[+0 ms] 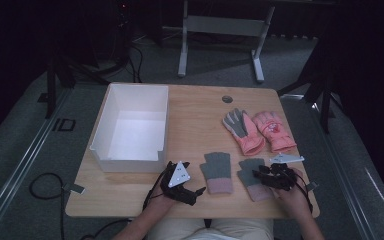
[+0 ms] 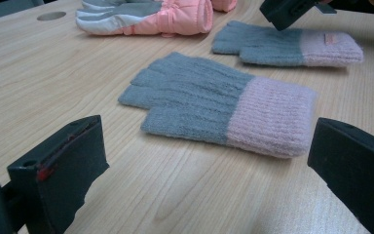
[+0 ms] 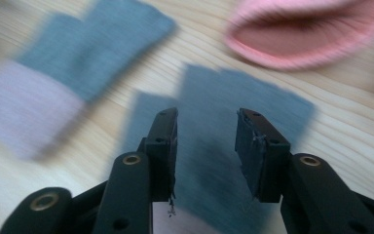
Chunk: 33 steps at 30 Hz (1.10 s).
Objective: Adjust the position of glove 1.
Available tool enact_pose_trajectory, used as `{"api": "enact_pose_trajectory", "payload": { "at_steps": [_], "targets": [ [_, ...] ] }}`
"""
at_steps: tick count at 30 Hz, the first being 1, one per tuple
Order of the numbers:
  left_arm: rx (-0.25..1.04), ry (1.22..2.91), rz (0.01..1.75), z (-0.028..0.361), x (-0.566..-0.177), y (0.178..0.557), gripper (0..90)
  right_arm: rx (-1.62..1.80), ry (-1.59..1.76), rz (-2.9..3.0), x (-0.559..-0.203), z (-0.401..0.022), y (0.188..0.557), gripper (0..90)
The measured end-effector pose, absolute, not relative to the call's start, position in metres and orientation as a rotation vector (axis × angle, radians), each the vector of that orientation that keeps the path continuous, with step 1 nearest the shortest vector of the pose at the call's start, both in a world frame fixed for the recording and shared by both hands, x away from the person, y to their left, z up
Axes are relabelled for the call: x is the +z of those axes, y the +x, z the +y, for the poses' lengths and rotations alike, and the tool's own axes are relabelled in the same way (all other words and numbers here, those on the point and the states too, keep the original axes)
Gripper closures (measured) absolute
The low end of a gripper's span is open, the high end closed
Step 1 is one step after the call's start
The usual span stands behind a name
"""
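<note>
The wooden table [image 1: 190, 107] carries a white box [image 1: 130, 125] at its left and two pink ski gloves [image 1: 257, 131] at its far right. Two grey knit gloves with pink cuffs lie near the front edge. The left gripper [image 1: 192, 192] rests wide open and empty, just left of the left knit glove [image 1: 216, 172]. The right gripper [image 3: 207, 146], jaws partly apart and gripping nothing, hovers over the right knit glove [image 3: 253, 102].

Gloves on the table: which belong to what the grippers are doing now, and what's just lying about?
In hand:
right knit glove, under the open right gripper
left knit glove, before the open left gripper

Lying about:
two pink ski gloves
white box
</note>
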<state>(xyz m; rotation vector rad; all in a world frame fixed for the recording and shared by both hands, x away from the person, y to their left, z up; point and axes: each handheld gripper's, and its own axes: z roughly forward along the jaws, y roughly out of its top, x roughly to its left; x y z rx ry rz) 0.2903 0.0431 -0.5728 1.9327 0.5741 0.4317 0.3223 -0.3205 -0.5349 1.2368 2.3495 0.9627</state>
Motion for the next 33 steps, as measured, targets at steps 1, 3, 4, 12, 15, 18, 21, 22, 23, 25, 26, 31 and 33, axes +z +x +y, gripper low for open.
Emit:
{"api": "enact_pose_trajectory", "payload": {
  "at_steps": [1, 3, 4, 12, 15, 18, 21, 22, 23, 25, 26, 31, 33],
  "targets": [
    [0.430, 1.931, 0.573, 0.043, -0.573, 0.290, 0.3, 0.987, 1.253, 2.380, -0.536, -0.322, 0.322, 60.2],
    [0.427, 1.932, 0.579, 0.043, -0.573, 0.291, 0.3, 0.946, 1.195, 2.385, -0.540, -0.323, 0.320, 59.1],
    [0.426, 1.932, 0.578, 0.043, -0.573, 0.291, 0.3, 0.937, 1.228, 2.406, -0.543, -0.324, 0.321, 58.6],
    [0.424, 1.942, 0.570, 0.042, -0.573, 0.290, 0.3, 0.901, 1.304, 2.368, -0.547, -0.321, 0.321, 83.8],
    [0.409, 1.921, 0.562, 0.045, -0.572, 0.291, 0.3, 0.888, 1.344, 2.346, -0.539, -0.319, 0.320, 85.9],
    [0.437, 1.943, 0.562, 0.043, -0.573, 0.290, 0.3, 0.967, 1.376, 2.269, -0.524, -0.320, 0.313, 86.0],
    [0.424, 1.937, 0.555, 0.043, -0.573, 0.288, 0.3, 0.977, 1.360, 2.237, -0.513, -0.321, 0.306, 86.0],
    [0.425, 1.944, 0.557, 0.042, -0.573, 0.288, 0.3, 0.937, 1.346, 2.222, -0.512, -0.321, 0.304, 86.0],
    [0.401, 1.941, 0.535, 0.042, -0.573, 0.288, 0.3, 0.990, 1.387, 2.246, -0.512, -0.325, 0.305, 85.9],
    [0.401, 1.941, 0.535, 0.042, -0.573, 0.288, 0.3, 0.980, 1.399, 2.227, -0.513, -0.325, 0.305, 85.9],
    [0.379, 1.914, 0.564, 0.046, -0.573, 0.290, 0.3, 0.984, 1.400, 2.254, -0.517, -0.327, 0.305, 85.9],
    [0.367, 1.917, 0.576, 0.047, -0.573, 0.293, 0.3, 0.951, 1.427, 2.221, -0.529, -0.331, 0.307, 86.0],
    [0.386, 1.924, 0.571, 0.046, -0.573, 0.292, 0.3, 0.888, 1.423, 2.233, -0.535, -0.332, 0.310, 85.9]
  ]
}}
